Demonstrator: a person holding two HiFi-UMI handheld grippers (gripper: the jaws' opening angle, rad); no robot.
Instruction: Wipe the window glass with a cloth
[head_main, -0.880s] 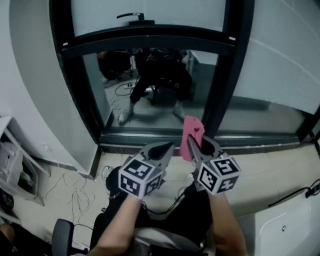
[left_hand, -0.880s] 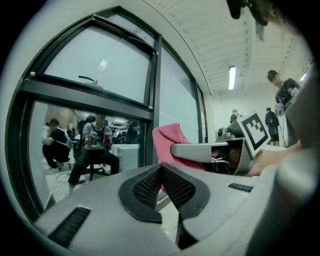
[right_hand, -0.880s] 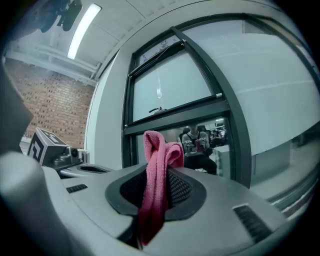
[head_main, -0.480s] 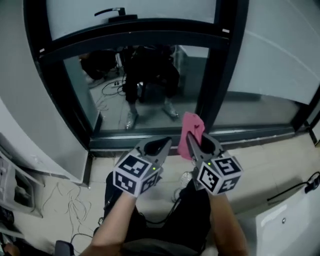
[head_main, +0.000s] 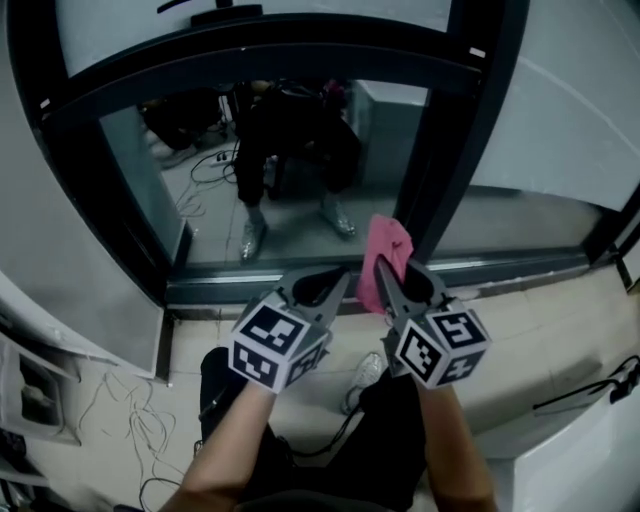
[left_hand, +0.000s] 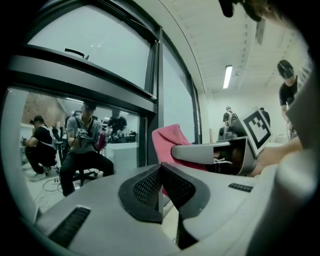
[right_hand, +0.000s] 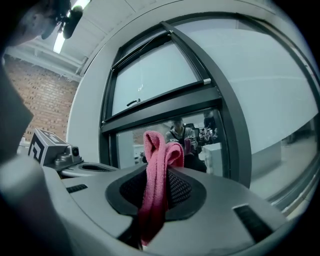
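Jaws of the right gripper (right_hand: 155, 194) are closed on the pink cloth (right_hand: 159, 152) — its folded end stands up above the tips. The left gripper (left_hand: 160, 182) is just beside it, with the jaws together and nothing between them. In the head view both point toward the lower window glass (head_main: 290, 170) — the cloth shows before the dark frame post (head_main: 455, 150). The glass reflects a seated person.

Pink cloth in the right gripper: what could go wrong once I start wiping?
Only a narrow fold of the pink cloth stands past the jaws of the right gripper, so the hard tips might scrape the window glass. The shut, empty left gripper sits close alongside and could bump it.
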